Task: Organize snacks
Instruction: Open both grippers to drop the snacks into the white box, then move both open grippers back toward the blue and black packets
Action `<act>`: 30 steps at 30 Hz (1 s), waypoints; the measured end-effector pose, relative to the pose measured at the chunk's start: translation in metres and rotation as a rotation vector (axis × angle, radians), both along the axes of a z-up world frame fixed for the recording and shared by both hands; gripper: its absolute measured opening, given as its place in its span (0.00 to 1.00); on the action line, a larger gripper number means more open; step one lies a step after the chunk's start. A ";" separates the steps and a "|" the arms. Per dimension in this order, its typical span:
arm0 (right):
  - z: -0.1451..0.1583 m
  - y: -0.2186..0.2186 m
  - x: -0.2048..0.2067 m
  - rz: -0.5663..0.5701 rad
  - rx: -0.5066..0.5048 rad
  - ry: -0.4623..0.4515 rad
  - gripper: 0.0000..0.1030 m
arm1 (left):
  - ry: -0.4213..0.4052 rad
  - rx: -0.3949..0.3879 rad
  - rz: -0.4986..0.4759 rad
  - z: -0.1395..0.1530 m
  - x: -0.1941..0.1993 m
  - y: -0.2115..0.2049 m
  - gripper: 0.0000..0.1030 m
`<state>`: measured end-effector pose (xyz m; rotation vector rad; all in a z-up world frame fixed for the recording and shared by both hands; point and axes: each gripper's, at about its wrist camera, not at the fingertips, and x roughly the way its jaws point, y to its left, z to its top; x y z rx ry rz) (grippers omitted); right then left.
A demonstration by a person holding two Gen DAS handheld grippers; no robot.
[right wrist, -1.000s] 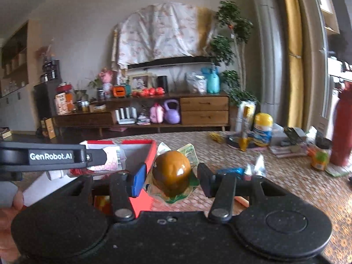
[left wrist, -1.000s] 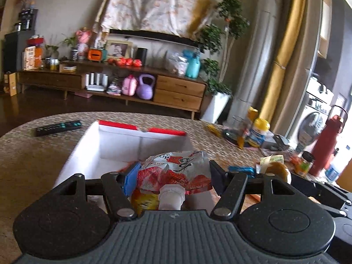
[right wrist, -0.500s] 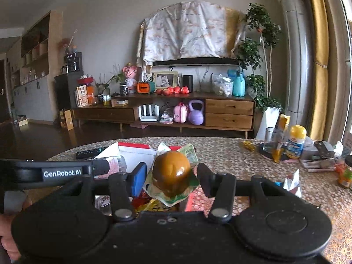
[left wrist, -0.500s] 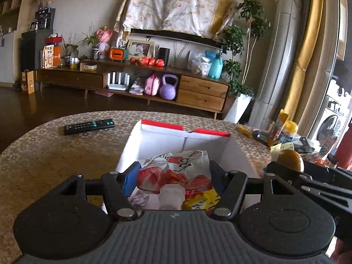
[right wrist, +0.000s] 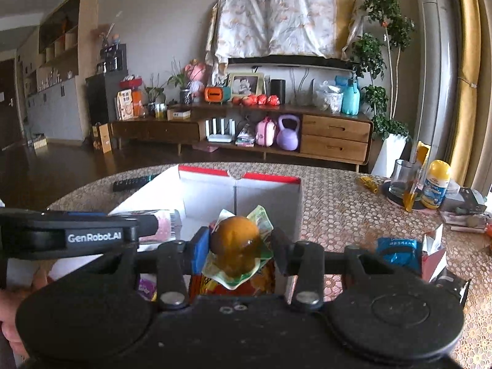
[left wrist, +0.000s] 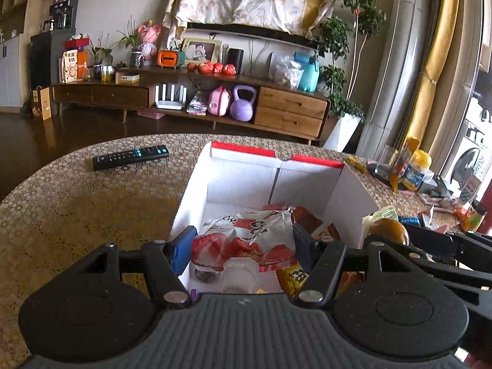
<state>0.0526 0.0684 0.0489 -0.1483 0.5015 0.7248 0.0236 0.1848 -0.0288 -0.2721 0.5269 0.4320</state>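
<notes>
Both grippers have advanced over the white cardboard box [left wrist: 233, 184] since a second ago. Left wrist view: the left gripper [left wrist: 243, 246] clamps a glossy strawberry-print spout pouch [left wrist: 246, 236] above the box interior (crinkly packets lie below). Right wrist view: the right gripper [right wrist: 238, 247], jaws closing, grips a rounded brown snack [right wrist: 235, 243] in clear wrapping over the box's near right corner.

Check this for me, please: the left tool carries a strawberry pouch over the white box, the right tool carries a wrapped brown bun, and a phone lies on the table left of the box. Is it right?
Not fully. The thing on the table left of the white box is a black remote control, not a phone; the left wrist view shows it. The rest holds: the left tool carries the strawberry pouch, and the right tool carries the wrapped brown bun, its jaws closing.
</notes>
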 end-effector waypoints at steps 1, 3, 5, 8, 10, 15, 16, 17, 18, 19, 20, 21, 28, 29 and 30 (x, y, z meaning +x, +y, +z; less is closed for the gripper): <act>-0.002 0.002 -0.001 0.003 -0.011 0.001 0.41 | 0.007 -0.001 0.000 -0.002 0.001 0.000 0.63; -0.005 0.004 -0.005 0.007 -0.029 -0.008 0.41 | 0.016 -0.005 0.002 -0.005 0.002 0.001 0.63; -0.008 0.005 -0.006 0.014 -0.043 -0.005 0.41 | 0.026 -0.008 0.003 -0.008 0.003 0.002 0.63; -0.012 0.008 -0.008 0.020 -0.060 0.000 0.41 | 0.037 -0.012 0.006 -0.012 0.005 0.005 0.64; -0.014 0.009 -0.010 0.024 -0.069 -0.001 0.41 | 0.042 -0.006 0.001 -0.012 0.006 0.005 0.64; -0.017 0.009 -0.014 0.022 -0.083 0.007 0.42 | 0.045 -0.009 -0.004 -0.013 0.007 0.006 0.64; -0.017 0.009 -0.015 0.022 -0.087 0.007 0.42 | 0.046 -0.008 -0.004 -0.013 0.007 0.006 0.64; -0.017 0.009 -0.015 0.021 -0.089 0.007 0.42 | 0.048 -0.008 -0.005 -0.014 0.007 0.006 0.64; -0.017 0.008 -0.015 0.021 -0.088 0.003 0.41 | 0.051 -0.008 -0.007 -0.014 0.008 0.006 0.64; -0.016 0.008 -0.016 0.021 -0.090 -0.004 0.41 | 0.053 -0.007 -0.007 -0.015 0.008 0.005 0.64; -0.015 0.008 -0.017 0.020 -0.092 -0.011 0.42 | 0.053 -0.005 -0.006 -0.014 0.008 0.005 0.64; -0.015 0.008 -0.017 0.020 -0.094 -0.015 0.42 | 0.053 -0.010 -0.006 -0.014 0.008 0.005 0.64; -0.012 0.000 -0.022 0.000 -0.075 -0.008 0.45 | 0.058 -0.010 -0.001 -0.016 0.010 0.005 0.65; -0.012 -0.002 -0.023 -0.004 -0.071 -0.007 0.46 | 0.057 -0.013 -0.001 -0.017 0.011 0.006 0.65; -0.012 -0.005 -0.023 -0.008 -0.067 -0.006 0.47 | 0.059 -0.014 0.000 -0.017 0.011 0.006 0.65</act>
